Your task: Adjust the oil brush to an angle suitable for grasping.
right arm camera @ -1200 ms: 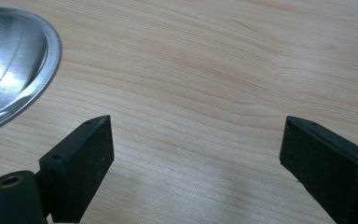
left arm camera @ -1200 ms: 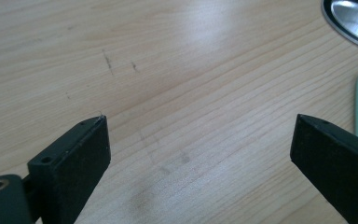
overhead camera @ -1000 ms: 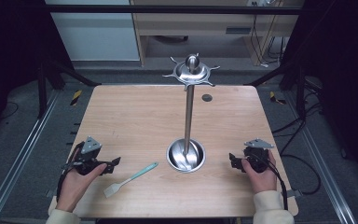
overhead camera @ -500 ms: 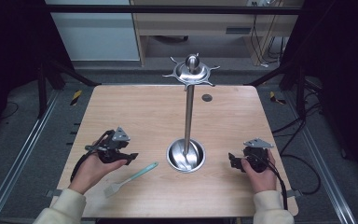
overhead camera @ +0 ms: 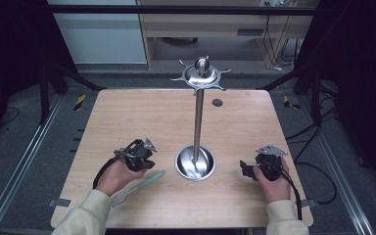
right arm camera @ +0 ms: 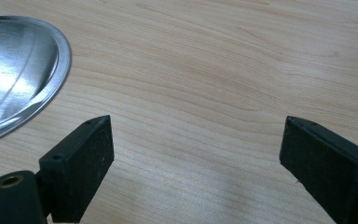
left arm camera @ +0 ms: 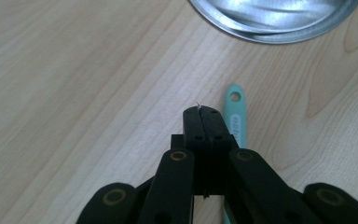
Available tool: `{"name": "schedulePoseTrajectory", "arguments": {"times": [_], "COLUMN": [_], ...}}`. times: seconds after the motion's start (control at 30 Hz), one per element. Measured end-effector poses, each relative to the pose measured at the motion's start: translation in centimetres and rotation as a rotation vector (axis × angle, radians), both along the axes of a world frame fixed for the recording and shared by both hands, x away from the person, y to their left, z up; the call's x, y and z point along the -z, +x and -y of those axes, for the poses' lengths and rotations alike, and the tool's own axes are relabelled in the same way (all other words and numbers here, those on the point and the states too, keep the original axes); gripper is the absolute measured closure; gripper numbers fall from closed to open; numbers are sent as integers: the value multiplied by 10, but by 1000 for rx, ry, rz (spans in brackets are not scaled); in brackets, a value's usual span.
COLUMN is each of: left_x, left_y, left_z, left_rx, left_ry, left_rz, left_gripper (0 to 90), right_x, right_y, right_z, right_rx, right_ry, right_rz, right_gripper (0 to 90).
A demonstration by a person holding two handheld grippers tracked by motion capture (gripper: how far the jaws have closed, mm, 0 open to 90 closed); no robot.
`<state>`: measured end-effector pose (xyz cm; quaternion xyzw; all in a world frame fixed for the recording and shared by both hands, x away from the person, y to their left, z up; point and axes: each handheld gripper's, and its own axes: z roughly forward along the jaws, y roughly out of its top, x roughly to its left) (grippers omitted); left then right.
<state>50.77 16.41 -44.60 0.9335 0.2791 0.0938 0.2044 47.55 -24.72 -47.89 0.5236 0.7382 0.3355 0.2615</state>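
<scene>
Two grippers, one utensil, one metal stand, all on a wooden table (overhead camera: 127, 112).

High view. Left gripper (overhead camera: 144, 159) at near left, held low over the wood just above the handle end of a mint-green utensil (overhead camera: 149, 178). Utensil flat on the table, long axis running diagonally from near left to far right, pale broad end partly under the left sleeve, handle tip pointing toward the stand base (overhead camera: 195, 163). Right gripper (overhead camera: 246, 169) at near right, well apart from the utensil, on the far side of the base from it. Left hand plainly the nearer. Stand: round shiny dish at table centre, upright pole, spoked disc with knob on top. Small dark disc (overhead camera: 217, 103) on the far part of the table, out of the way.

Left gripper view. Jaws pressed together, nothing between them. Utensil handle (left arm camera: 236, 116) just right of the jaw tips, hanging hole at its far end, lying roughly along the jaws' own line. Rim of the stand base (left arm camera: 270, 18) beyond, near but not touching the handle. Likely need: jaws parted and shifted slightly right before any grasp.

Right gripper view. Jaws spread wide, empty, bare wood between. Edge of the stand base (right arm camera: 23, 70) at left.
</scene>
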Motion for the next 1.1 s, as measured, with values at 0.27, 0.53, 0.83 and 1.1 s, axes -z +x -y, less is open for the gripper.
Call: {"name": "schedulePoseTrajectory", "arguments": {"times": [0.27,0.53,0.83,1.1], "left_x": [17,20,19,-3], "left_y": [-2,-4,-13,-24], "left_z": [11,12,17,0], "left_rx": [29,34,69,61], "left_ry": [39,39,44,102], "left_rz": [-24,-31,-41,-41], "left_gripper": [900,900,900,900], "right_x": [0,0,0,1], "right_y": [0,0,0,0], "right_z": [0,0,0,0], "right_rx": [-4,-5,-9,-7], "right_ry": [0,4,-3,-2], "right_rz": [3,-2,-3,-5], "right_gripper": [105,105,105,105]}}
